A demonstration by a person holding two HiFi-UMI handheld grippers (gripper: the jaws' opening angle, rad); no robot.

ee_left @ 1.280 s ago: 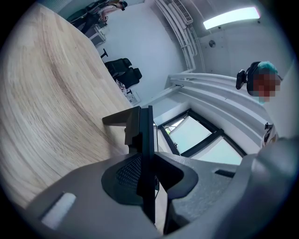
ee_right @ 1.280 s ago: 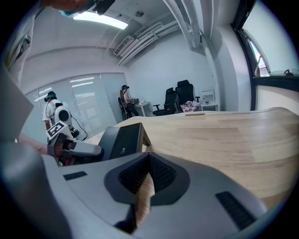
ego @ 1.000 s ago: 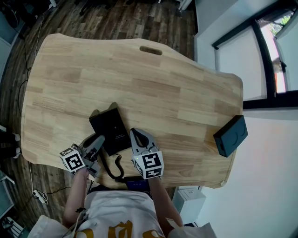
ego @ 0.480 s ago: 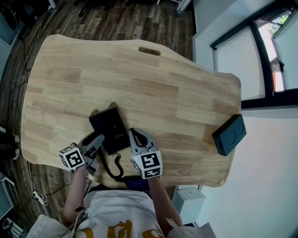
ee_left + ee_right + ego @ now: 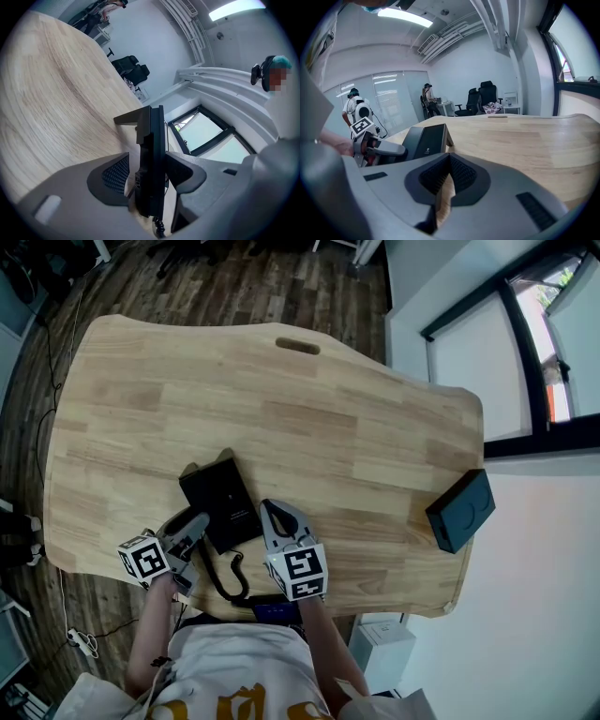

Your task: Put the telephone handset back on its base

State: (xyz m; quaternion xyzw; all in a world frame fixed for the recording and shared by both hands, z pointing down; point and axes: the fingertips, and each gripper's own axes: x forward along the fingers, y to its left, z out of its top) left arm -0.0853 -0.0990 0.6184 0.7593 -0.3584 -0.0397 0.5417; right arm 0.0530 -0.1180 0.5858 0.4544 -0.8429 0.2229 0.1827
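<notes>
The black telephone base (image 5: pixel 222 501) lies near the table's front edge. The handset (image 5: pixel 152 159) rests along the base's left side. It stands between the jaws of my left gripper (image 5: pixel 190 531), which are spread, with a gap showing beside the left pad (image 5: pixel 115 173). A coiled cord (image 5: pixel 230 577) runs from the phone toward the table edge. Just right of the base, my right gripper (image 5: pixel 275 517) rests with its pads together and nothing in them. The right gripper view shows the base (image 5: pixel 426 139) and the left gripper (image 5: pixel 389 149) beside it.
A black box (image 5: pixel 461 511) sits at the wooden table's (image 5: pixel 309 427) right edge. A slot (image 5: pixel 298 346) is cut near the far edge. The person's torso is close against the front edge. People and office chairs (image 5: pixel 480 96) stand in the background room.
Both grippers stay where they were at the phone; the head view has shifted only slightly. No movement of the handset or base shows.
</notes>
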